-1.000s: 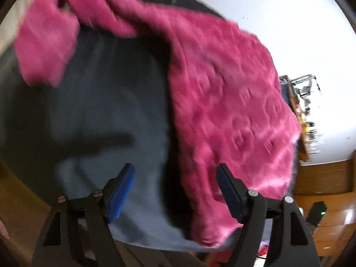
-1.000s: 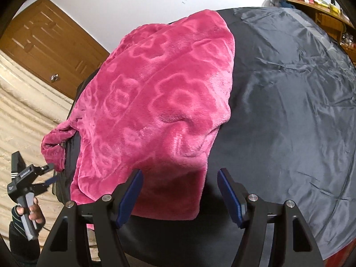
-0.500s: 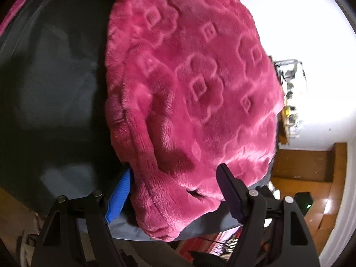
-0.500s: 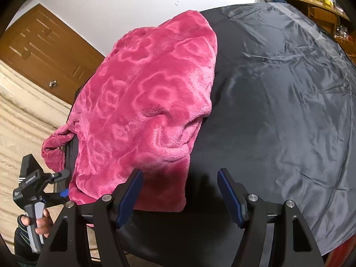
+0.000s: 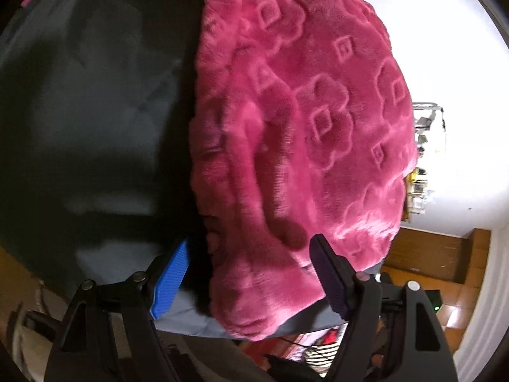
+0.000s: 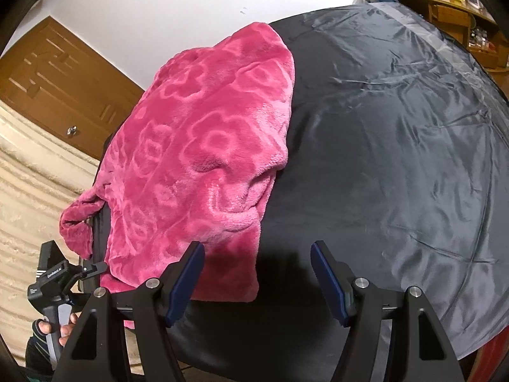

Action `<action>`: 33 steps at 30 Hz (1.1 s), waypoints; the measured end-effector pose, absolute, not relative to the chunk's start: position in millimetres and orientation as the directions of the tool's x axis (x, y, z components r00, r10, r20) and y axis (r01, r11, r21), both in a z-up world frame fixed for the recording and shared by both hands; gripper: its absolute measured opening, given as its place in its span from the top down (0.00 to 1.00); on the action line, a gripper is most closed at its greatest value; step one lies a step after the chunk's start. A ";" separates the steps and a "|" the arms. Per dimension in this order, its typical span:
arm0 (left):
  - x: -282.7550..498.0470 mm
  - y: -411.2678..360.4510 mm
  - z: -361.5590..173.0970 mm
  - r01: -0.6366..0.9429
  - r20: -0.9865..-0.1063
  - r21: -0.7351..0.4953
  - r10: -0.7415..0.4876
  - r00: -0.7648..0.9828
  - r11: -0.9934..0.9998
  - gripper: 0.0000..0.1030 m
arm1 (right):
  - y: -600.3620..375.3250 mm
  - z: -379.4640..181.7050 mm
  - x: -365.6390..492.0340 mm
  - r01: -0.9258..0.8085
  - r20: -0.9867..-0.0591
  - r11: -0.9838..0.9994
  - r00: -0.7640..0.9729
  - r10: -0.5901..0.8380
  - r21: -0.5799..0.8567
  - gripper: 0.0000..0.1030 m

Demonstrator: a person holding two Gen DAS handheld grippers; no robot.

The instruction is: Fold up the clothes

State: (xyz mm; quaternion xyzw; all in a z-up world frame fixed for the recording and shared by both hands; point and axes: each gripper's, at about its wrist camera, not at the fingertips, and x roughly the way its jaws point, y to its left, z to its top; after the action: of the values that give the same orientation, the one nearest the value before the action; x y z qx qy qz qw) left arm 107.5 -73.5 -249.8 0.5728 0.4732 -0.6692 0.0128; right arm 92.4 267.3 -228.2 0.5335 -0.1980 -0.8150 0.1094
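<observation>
A pink fleece garment [image 5: 302,121] with embossed flowers lies on a dark grey cloth-covered table [image 5: 89,102]. My left gripper [image 5: 251,280] is open at the table's edge, and the garment's thick folded edge sits between its spread fingers. In the right wrist view the same garment [image 6: 203,159] covers the table's left part, rumpled into a ridge near its front. My right gripper [image 6: 256,280] is open just above the garment's near corner, holding nothing. The left gripper [image 6: 95,269] also shows at lower left, held by a hand [image 6: 63,328], with its tip at the garment's hanging edge.
The dark cloth [image 6: 397,159] stretches wrinkled to the right of the garment. A wooden door [image 6: 63,95] and beige textured covering [image 6: 28,191] are at left. A cluttered wooden desk [image 6: 445,3] stands at the back right. Wooden floor [image 5: 445,302] lies below the table edge.
The left gripper has closed in on the garment, whose edge now lies between its jaws. In the right wrist view the garment has bunched up and shifted left.
</observation>
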 end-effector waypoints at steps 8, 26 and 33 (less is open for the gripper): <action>81.5 -39.6 -249.3 0.508 -0.804 -0.591 0.504 -0.314 -0.626 0.46 | 255.3 -227.3 86.1 -0.017 -0.831 -0.904 -0.402 -0.385 0.428 0.31; 163.6 -166.5 -195.3 0.679 -0.873 -0.482 0.240 -0.424 -0.554 0.85 | 260.9 -225.4 66.8 -0.052 -0.836 -0.909 -0.416 -0.357 0.414 0.31; 197.8 -201.3 -189.4 0.764 -0.915 -0.394 0.139 -0.379 -0.512 0.85 | 257.8 -218.2 37.9 -0.022 -0.799 -0.877 -0.423 -0.427 0.480 0.31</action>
State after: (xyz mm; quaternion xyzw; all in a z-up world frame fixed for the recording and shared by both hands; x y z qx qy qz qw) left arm 197.8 -201.3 -189.4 0.5111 0.4413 -0.7033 0.2222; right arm 37.9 257.8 -218.2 0.5225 -0.2149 -0.8157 0.1242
